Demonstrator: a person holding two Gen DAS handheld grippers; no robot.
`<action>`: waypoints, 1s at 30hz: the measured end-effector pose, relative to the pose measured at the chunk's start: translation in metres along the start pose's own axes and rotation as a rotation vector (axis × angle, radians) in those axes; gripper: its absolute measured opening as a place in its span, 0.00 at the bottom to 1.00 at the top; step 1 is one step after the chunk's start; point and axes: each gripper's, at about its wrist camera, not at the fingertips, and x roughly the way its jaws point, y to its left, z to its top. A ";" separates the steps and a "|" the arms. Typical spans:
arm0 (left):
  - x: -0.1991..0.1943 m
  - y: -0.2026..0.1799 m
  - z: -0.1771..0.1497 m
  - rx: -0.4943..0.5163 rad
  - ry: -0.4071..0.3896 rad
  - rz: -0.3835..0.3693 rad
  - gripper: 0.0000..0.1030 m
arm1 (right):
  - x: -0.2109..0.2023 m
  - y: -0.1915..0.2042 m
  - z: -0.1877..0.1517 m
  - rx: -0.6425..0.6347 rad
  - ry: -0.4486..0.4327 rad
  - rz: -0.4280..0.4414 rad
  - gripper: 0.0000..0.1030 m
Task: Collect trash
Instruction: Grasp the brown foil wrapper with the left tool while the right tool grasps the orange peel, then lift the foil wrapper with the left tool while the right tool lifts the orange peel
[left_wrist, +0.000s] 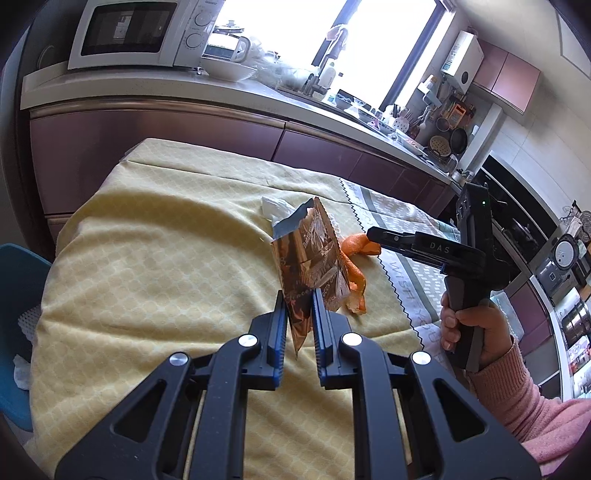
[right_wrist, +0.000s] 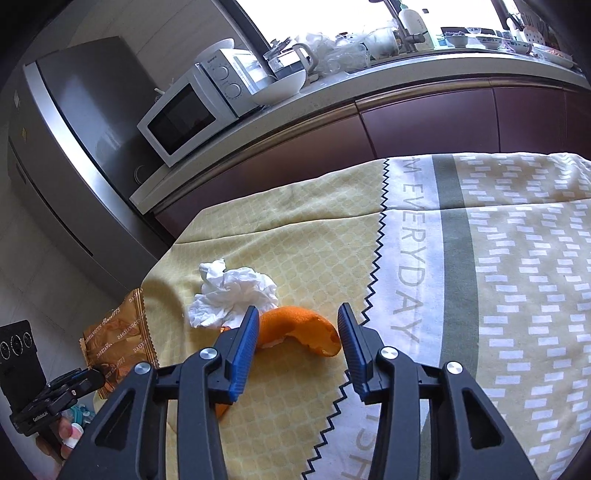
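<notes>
My left gripper (left_wrist: 299, 306) is shut on a torn brown-gold snack wrapper (left_wrist: 310, 258) and holds it upright above the yellow tablecloth (left_wrist: 166, 258). The wrapper also shows at the left of the right wrist view (right_wrist: 114, 339). An orange peel (right_wrist: 295, 328) lies on the cloth between the open fingers of my right gripper (right_wrist: 299, 325); it also shows behind the wrapper in the left wrist view (left_wrist: 356, 266). A crumpled white tissue (right_wrist: 232, 295) lies just beyond the peel; its edge shows in the left wrist view (left_wrist: 273, 206). The right gripper (left_wrist: 373, 234) reaches the peel from the right.
A kitchen counter (right_wrist: 332, 92) with a microwave (right_wrist: 192, 114), bowls and bottles runs behind the table. A fridge (right_wrist: 74, 147) stands at the left. A blue chair (left_wrist: 18, 295) stands beside the table's left edge. A patterned cloth (right_wrist: 498, 258) covers the right part.
</notes>
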 end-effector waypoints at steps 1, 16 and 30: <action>-0.002 0.001 -0.001 -0.004 -0.002 0.003 0.13 | 0.002 0.000 0.000 -0.002 0.008 -0.002 0.41; -0.021 0.020 -0.004 -0.029 -0.018 0.051 0.13 | 0.002 0.002 -0.006 0.002 0.024 0.010 0.08; -0.039 0.023 -0.009 -0.012 -0.041 0.081 0.13 | -0.021 0.004 -0.010 0.045 -0.048 0.061 0.05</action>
